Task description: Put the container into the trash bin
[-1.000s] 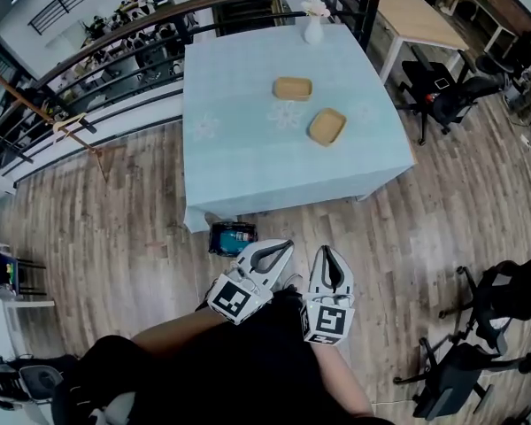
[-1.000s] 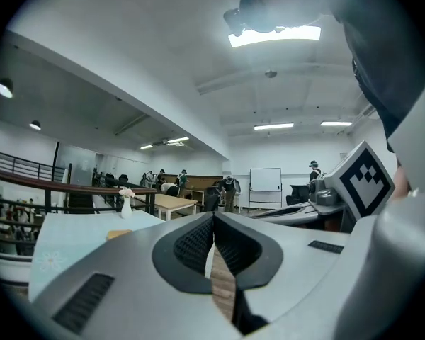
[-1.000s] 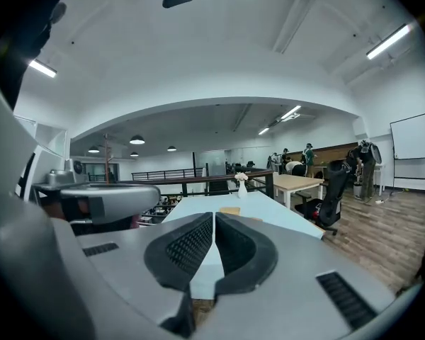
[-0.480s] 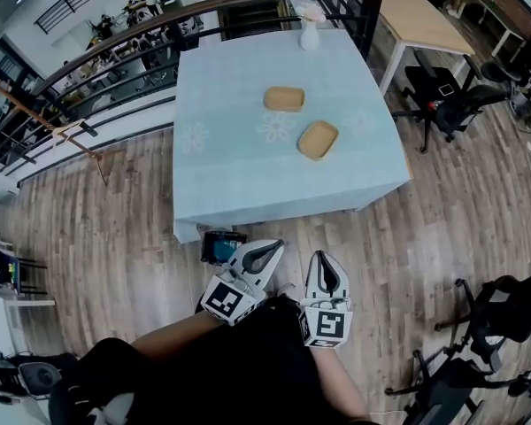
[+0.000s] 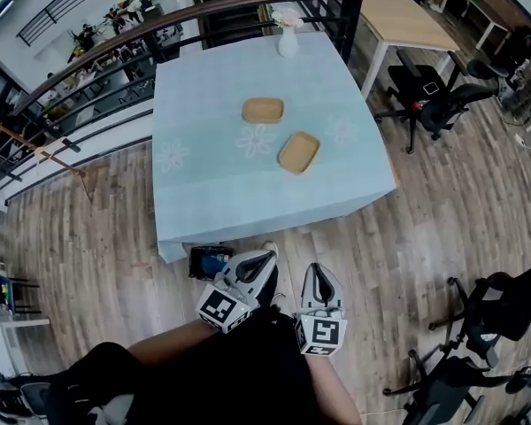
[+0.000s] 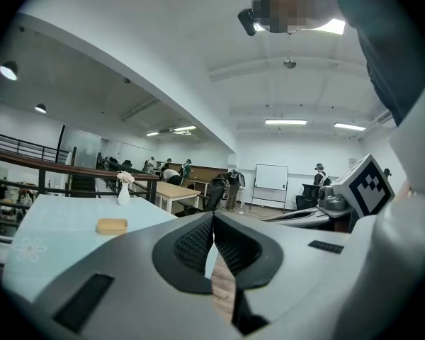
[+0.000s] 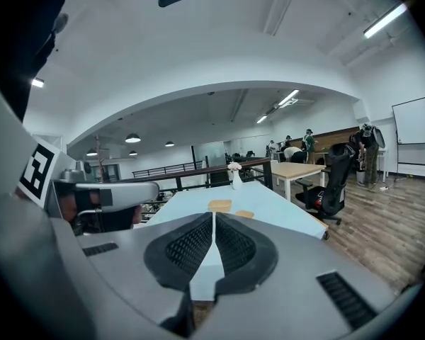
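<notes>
Two shallow tan containers lie on the light blue tablecloth [image 5: 212, 193]: one further back [image 5: 263, 110] and one nearer the right edge [image 5: 299, 151]. A dark trash bin [image 5: 211, 261] with something blue inside stands on the floor at the table's near left corner. My left gripper [image 5: 266, 257] is shut and empty, held low by my body just right of the bin. Beside it, my right gripper [image 5: 316, 269] is also shut and empty. The left gripper view shows one container [image 6: 112, 226] beyond the closed jaws; the right gripper view shows both [image 7: 219, 205] [image 7: 244, 214].
A white vase with flowers [image 5: 288, 38] stands at the table's far edge before a dark railing [image 5: 115, 47]. Office chairs [image 5: 434, 96] and a wooden desk [image 5: 407, 11] are to the right. More chairs [image 5: 496, 308] sit at the near right on the wooden floor.
The table, containers and bin have shifted left and a little down in the head view. Both grippers stay shut and close together near my body.
</notes>
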The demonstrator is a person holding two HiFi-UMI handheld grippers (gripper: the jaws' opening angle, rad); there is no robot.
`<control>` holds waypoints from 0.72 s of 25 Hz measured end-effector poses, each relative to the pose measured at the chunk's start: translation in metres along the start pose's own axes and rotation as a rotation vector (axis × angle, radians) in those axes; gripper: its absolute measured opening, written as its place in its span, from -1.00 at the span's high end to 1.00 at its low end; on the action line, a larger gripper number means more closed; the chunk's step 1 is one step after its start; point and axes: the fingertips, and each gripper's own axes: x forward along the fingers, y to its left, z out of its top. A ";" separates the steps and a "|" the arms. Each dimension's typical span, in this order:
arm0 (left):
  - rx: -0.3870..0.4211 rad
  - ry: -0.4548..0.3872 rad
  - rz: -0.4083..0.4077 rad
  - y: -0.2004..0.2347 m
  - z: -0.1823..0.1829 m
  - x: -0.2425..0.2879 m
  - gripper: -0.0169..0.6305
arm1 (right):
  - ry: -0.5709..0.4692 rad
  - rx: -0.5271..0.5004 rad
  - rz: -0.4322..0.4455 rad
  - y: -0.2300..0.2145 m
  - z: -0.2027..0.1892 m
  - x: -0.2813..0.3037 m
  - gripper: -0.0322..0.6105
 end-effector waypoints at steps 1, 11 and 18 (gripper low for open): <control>-0.003 0.006 -0.002 0.005 -0.003 0.007 0.91 | 0.005 0.002 -0.008 -0.005 0.001 0.007 0.79; -0.069 -0.022 0.030 0.093 0.009 0.073 0.91 | 0.058 -0.004 -0.001 -0.039 0.032 0.124 0.79; -0.116 -0.041 0.050 0.160 0.011 0.096 0.91 | 0.140 0.027 -0.025 -0.047 0.031 0.205 0.79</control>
